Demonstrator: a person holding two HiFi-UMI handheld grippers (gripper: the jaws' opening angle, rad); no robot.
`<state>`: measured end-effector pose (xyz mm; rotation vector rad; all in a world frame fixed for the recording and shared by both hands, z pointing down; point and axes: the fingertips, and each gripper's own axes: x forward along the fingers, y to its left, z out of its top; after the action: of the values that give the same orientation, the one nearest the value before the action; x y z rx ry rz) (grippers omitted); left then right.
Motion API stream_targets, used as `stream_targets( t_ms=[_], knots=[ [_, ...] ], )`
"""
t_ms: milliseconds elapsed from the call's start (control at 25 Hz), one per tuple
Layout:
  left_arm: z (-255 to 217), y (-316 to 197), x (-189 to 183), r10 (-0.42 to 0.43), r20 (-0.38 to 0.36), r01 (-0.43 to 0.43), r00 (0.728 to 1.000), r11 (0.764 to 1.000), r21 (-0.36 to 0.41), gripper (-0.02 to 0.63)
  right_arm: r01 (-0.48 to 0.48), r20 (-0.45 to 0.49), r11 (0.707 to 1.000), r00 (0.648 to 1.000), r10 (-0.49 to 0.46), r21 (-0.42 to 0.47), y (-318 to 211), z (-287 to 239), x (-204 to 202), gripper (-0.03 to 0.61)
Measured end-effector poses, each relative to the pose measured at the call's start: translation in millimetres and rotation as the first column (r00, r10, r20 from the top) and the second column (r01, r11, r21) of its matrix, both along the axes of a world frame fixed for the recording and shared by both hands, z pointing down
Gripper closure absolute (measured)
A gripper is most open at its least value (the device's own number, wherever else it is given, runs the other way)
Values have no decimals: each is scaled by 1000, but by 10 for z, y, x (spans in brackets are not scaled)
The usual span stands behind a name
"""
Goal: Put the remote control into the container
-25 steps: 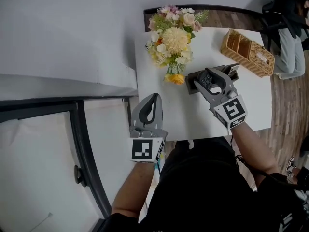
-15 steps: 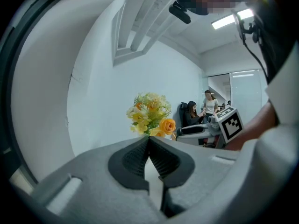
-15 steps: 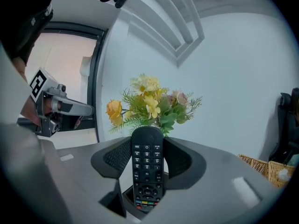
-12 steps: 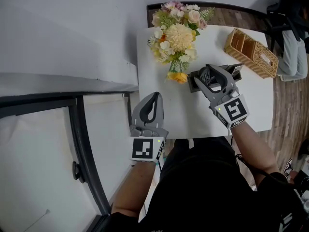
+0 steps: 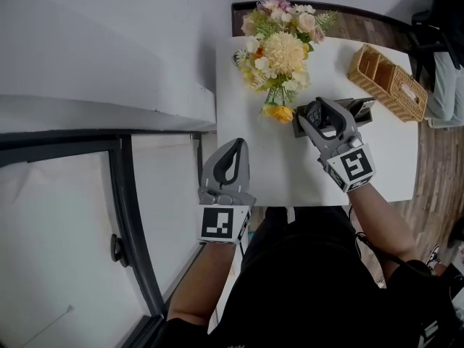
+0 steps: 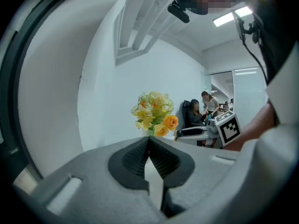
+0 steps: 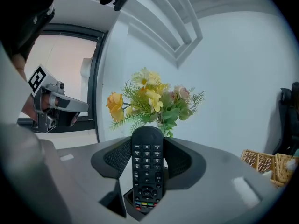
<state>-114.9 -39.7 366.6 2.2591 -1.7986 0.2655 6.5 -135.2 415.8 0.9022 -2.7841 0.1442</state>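
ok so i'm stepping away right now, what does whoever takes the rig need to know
Left gripper: jaws together, empty, over the near left corner of the table.
Right gripper: jaws closed on the remote control, above a dark box beside the flowers.
Wicker basket: far right of the table, remote not in it.
Done: remote gripped.
Left: set it into the container and release. Whether its lower end already sits in the dark box can't be told.
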Motion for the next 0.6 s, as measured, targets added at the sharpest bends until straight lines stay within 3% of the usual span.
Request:
stream_targets(
  t_ms=[600],
  knots=[
    [46,72,-35,-13,21,14,1000,1000,-22,614,-21,-25,999,999,22,50,22,65,16,370]
  ],
)
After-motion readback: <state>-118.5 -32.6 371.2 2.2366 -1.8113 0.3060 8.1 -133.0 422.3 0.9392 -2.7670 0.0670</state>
